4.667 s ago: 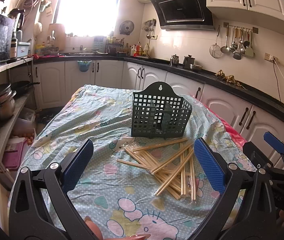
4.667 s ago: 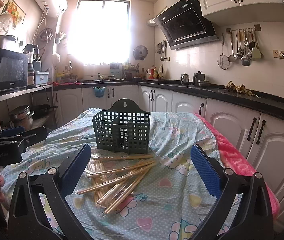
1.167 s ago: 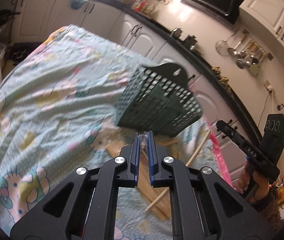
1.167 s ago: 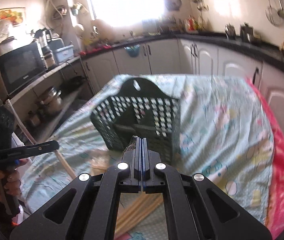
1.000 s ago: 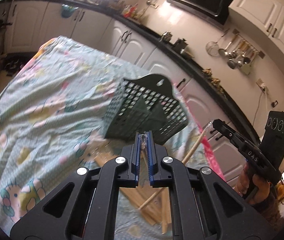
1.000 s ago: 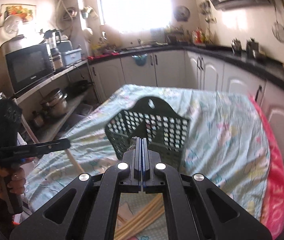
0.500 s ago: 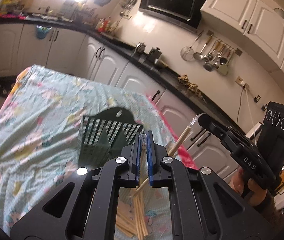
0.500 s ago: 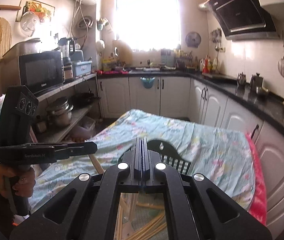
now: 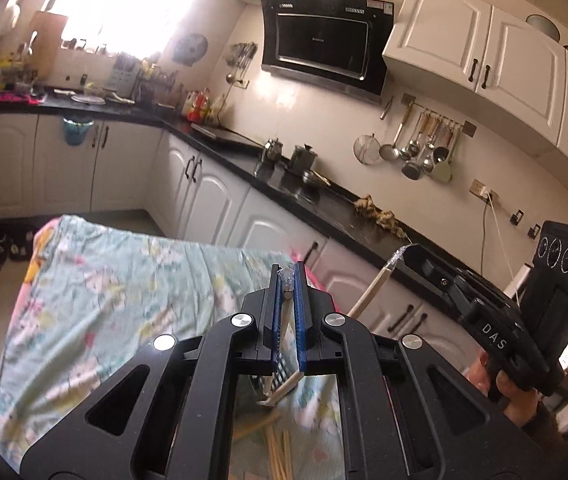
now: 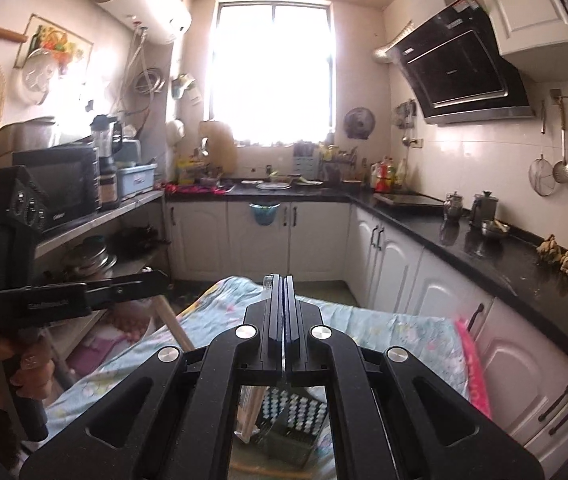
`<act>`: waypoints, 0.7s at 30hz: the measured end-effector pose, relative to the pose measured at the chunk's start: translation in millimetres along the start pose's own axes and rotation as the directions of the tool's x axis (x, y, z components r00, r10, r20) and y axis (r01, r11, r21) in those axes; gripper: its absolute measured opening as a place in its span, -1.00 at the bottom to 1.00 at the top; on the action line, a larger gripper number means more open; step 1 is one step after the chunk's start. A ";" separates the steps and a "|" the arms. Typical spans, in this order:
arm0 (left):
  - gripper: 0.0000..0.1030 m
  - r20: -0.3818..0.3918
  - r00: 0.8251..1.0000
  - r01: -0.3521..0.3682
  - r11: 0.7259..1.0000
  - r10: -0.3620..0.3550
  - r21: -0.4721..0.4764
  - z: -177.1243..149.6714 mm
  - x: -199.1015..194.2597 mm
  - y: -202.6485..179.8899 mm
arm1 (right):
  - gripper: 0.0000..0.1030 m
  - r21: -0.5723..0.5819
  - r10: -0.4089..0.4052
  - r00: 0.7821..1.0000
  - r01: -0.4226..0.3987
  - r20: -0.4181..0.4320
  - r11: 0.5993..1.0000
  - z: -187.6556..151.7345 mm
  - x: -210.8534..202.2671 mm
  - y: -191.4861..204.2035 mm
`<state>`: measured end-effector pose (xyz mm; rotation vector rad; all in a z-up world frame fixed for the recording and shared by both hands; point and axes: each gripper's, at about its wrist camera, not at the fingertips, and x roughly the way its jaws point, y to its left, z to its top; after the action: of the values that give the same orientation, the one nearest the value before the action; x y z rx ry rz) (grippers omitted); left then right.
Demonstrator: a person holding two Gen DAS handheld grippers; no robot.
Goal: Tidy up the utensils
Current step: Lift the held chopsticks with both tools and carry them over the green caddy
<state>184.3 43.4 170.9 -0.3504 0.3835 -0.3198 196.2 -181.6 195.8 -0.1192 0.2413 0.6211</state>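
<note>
kitchen, table (image 9: pixel 96 280) under a cartoon-print cloth. your left gripper (image 9: pixel 289 276) is clamped on a wrapped chopstick (image 9: pixel 284 320), your right gripper (image 10: pixel 279 280) on another (image 9: pixel 372 290), both raised over the green basket (image 10: pixel 288 436) near the table's near edge; loose chopsticks (image 9: pixel 278 454) lie beside it. they're light, stiff and probably slick in the wrapper, so pinch near the top end and drop tip-first

Left gripper (image 9: pixel 289 280) clamping a plastic-wrapped chopstick (image 9: pixel 286 322) between blue pads (image 9: pixel 301 320), tip poking past them. Right gripper (image 9: pixel 414 254) holding a second wrapped chopstick (image 9: pixel 372 289) aloft, slanting. Loose chopsticks (image 9: pixel 278 454) lying below on the patterned tablecloth (image 9: pixel 104 292).
</note>
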 end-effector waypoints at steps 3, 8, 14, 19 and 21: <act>-0.95 0.006 1.000 -0.024 1.000 0.024 0.018 9.2 8.6 -0.6 | -0.99 0.012 -0.023 1.000 0.023 0.001 1.000 5.2 9.4 -12.0; -0.95 -0.009 0.999 -0.053 0.998 0.054 0.032 13.2 27.4 3.1 | -0.99 0.018 -0.049 0.999 0.050 -0.018 0.999 0.5 25.4 -23.0; -0.94 -0.035 0.995 -0.095 0.994 0.097 0.052 -1.8 48.2 13.6 | -0.99 0.038 -0.055 0.996 0.057 -0.067 0.998 -18.9 46.0 -29.0; -0.94 -0.061 0.991 -0.115 0.991 0.119 0.073 -16.8 62.4 19.5 | -0.98 0.053 -0.040 0.993 0.047 -0.112 0.997 -36.4 58.9 -27.7; -0.94 -0.068 0.989 -0.125 0.989 0.131 0.081 -23.1 66.6 21.6 | -0.98 0.060 -0.031 0.992 0.039 -0.121 0.997 -41.9 60.0 -26.9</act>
<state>238.3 32.1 122.1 -0.2383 0.4622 -0.2216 251.4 -177.4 140.9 -0.1006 0.3740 0.5717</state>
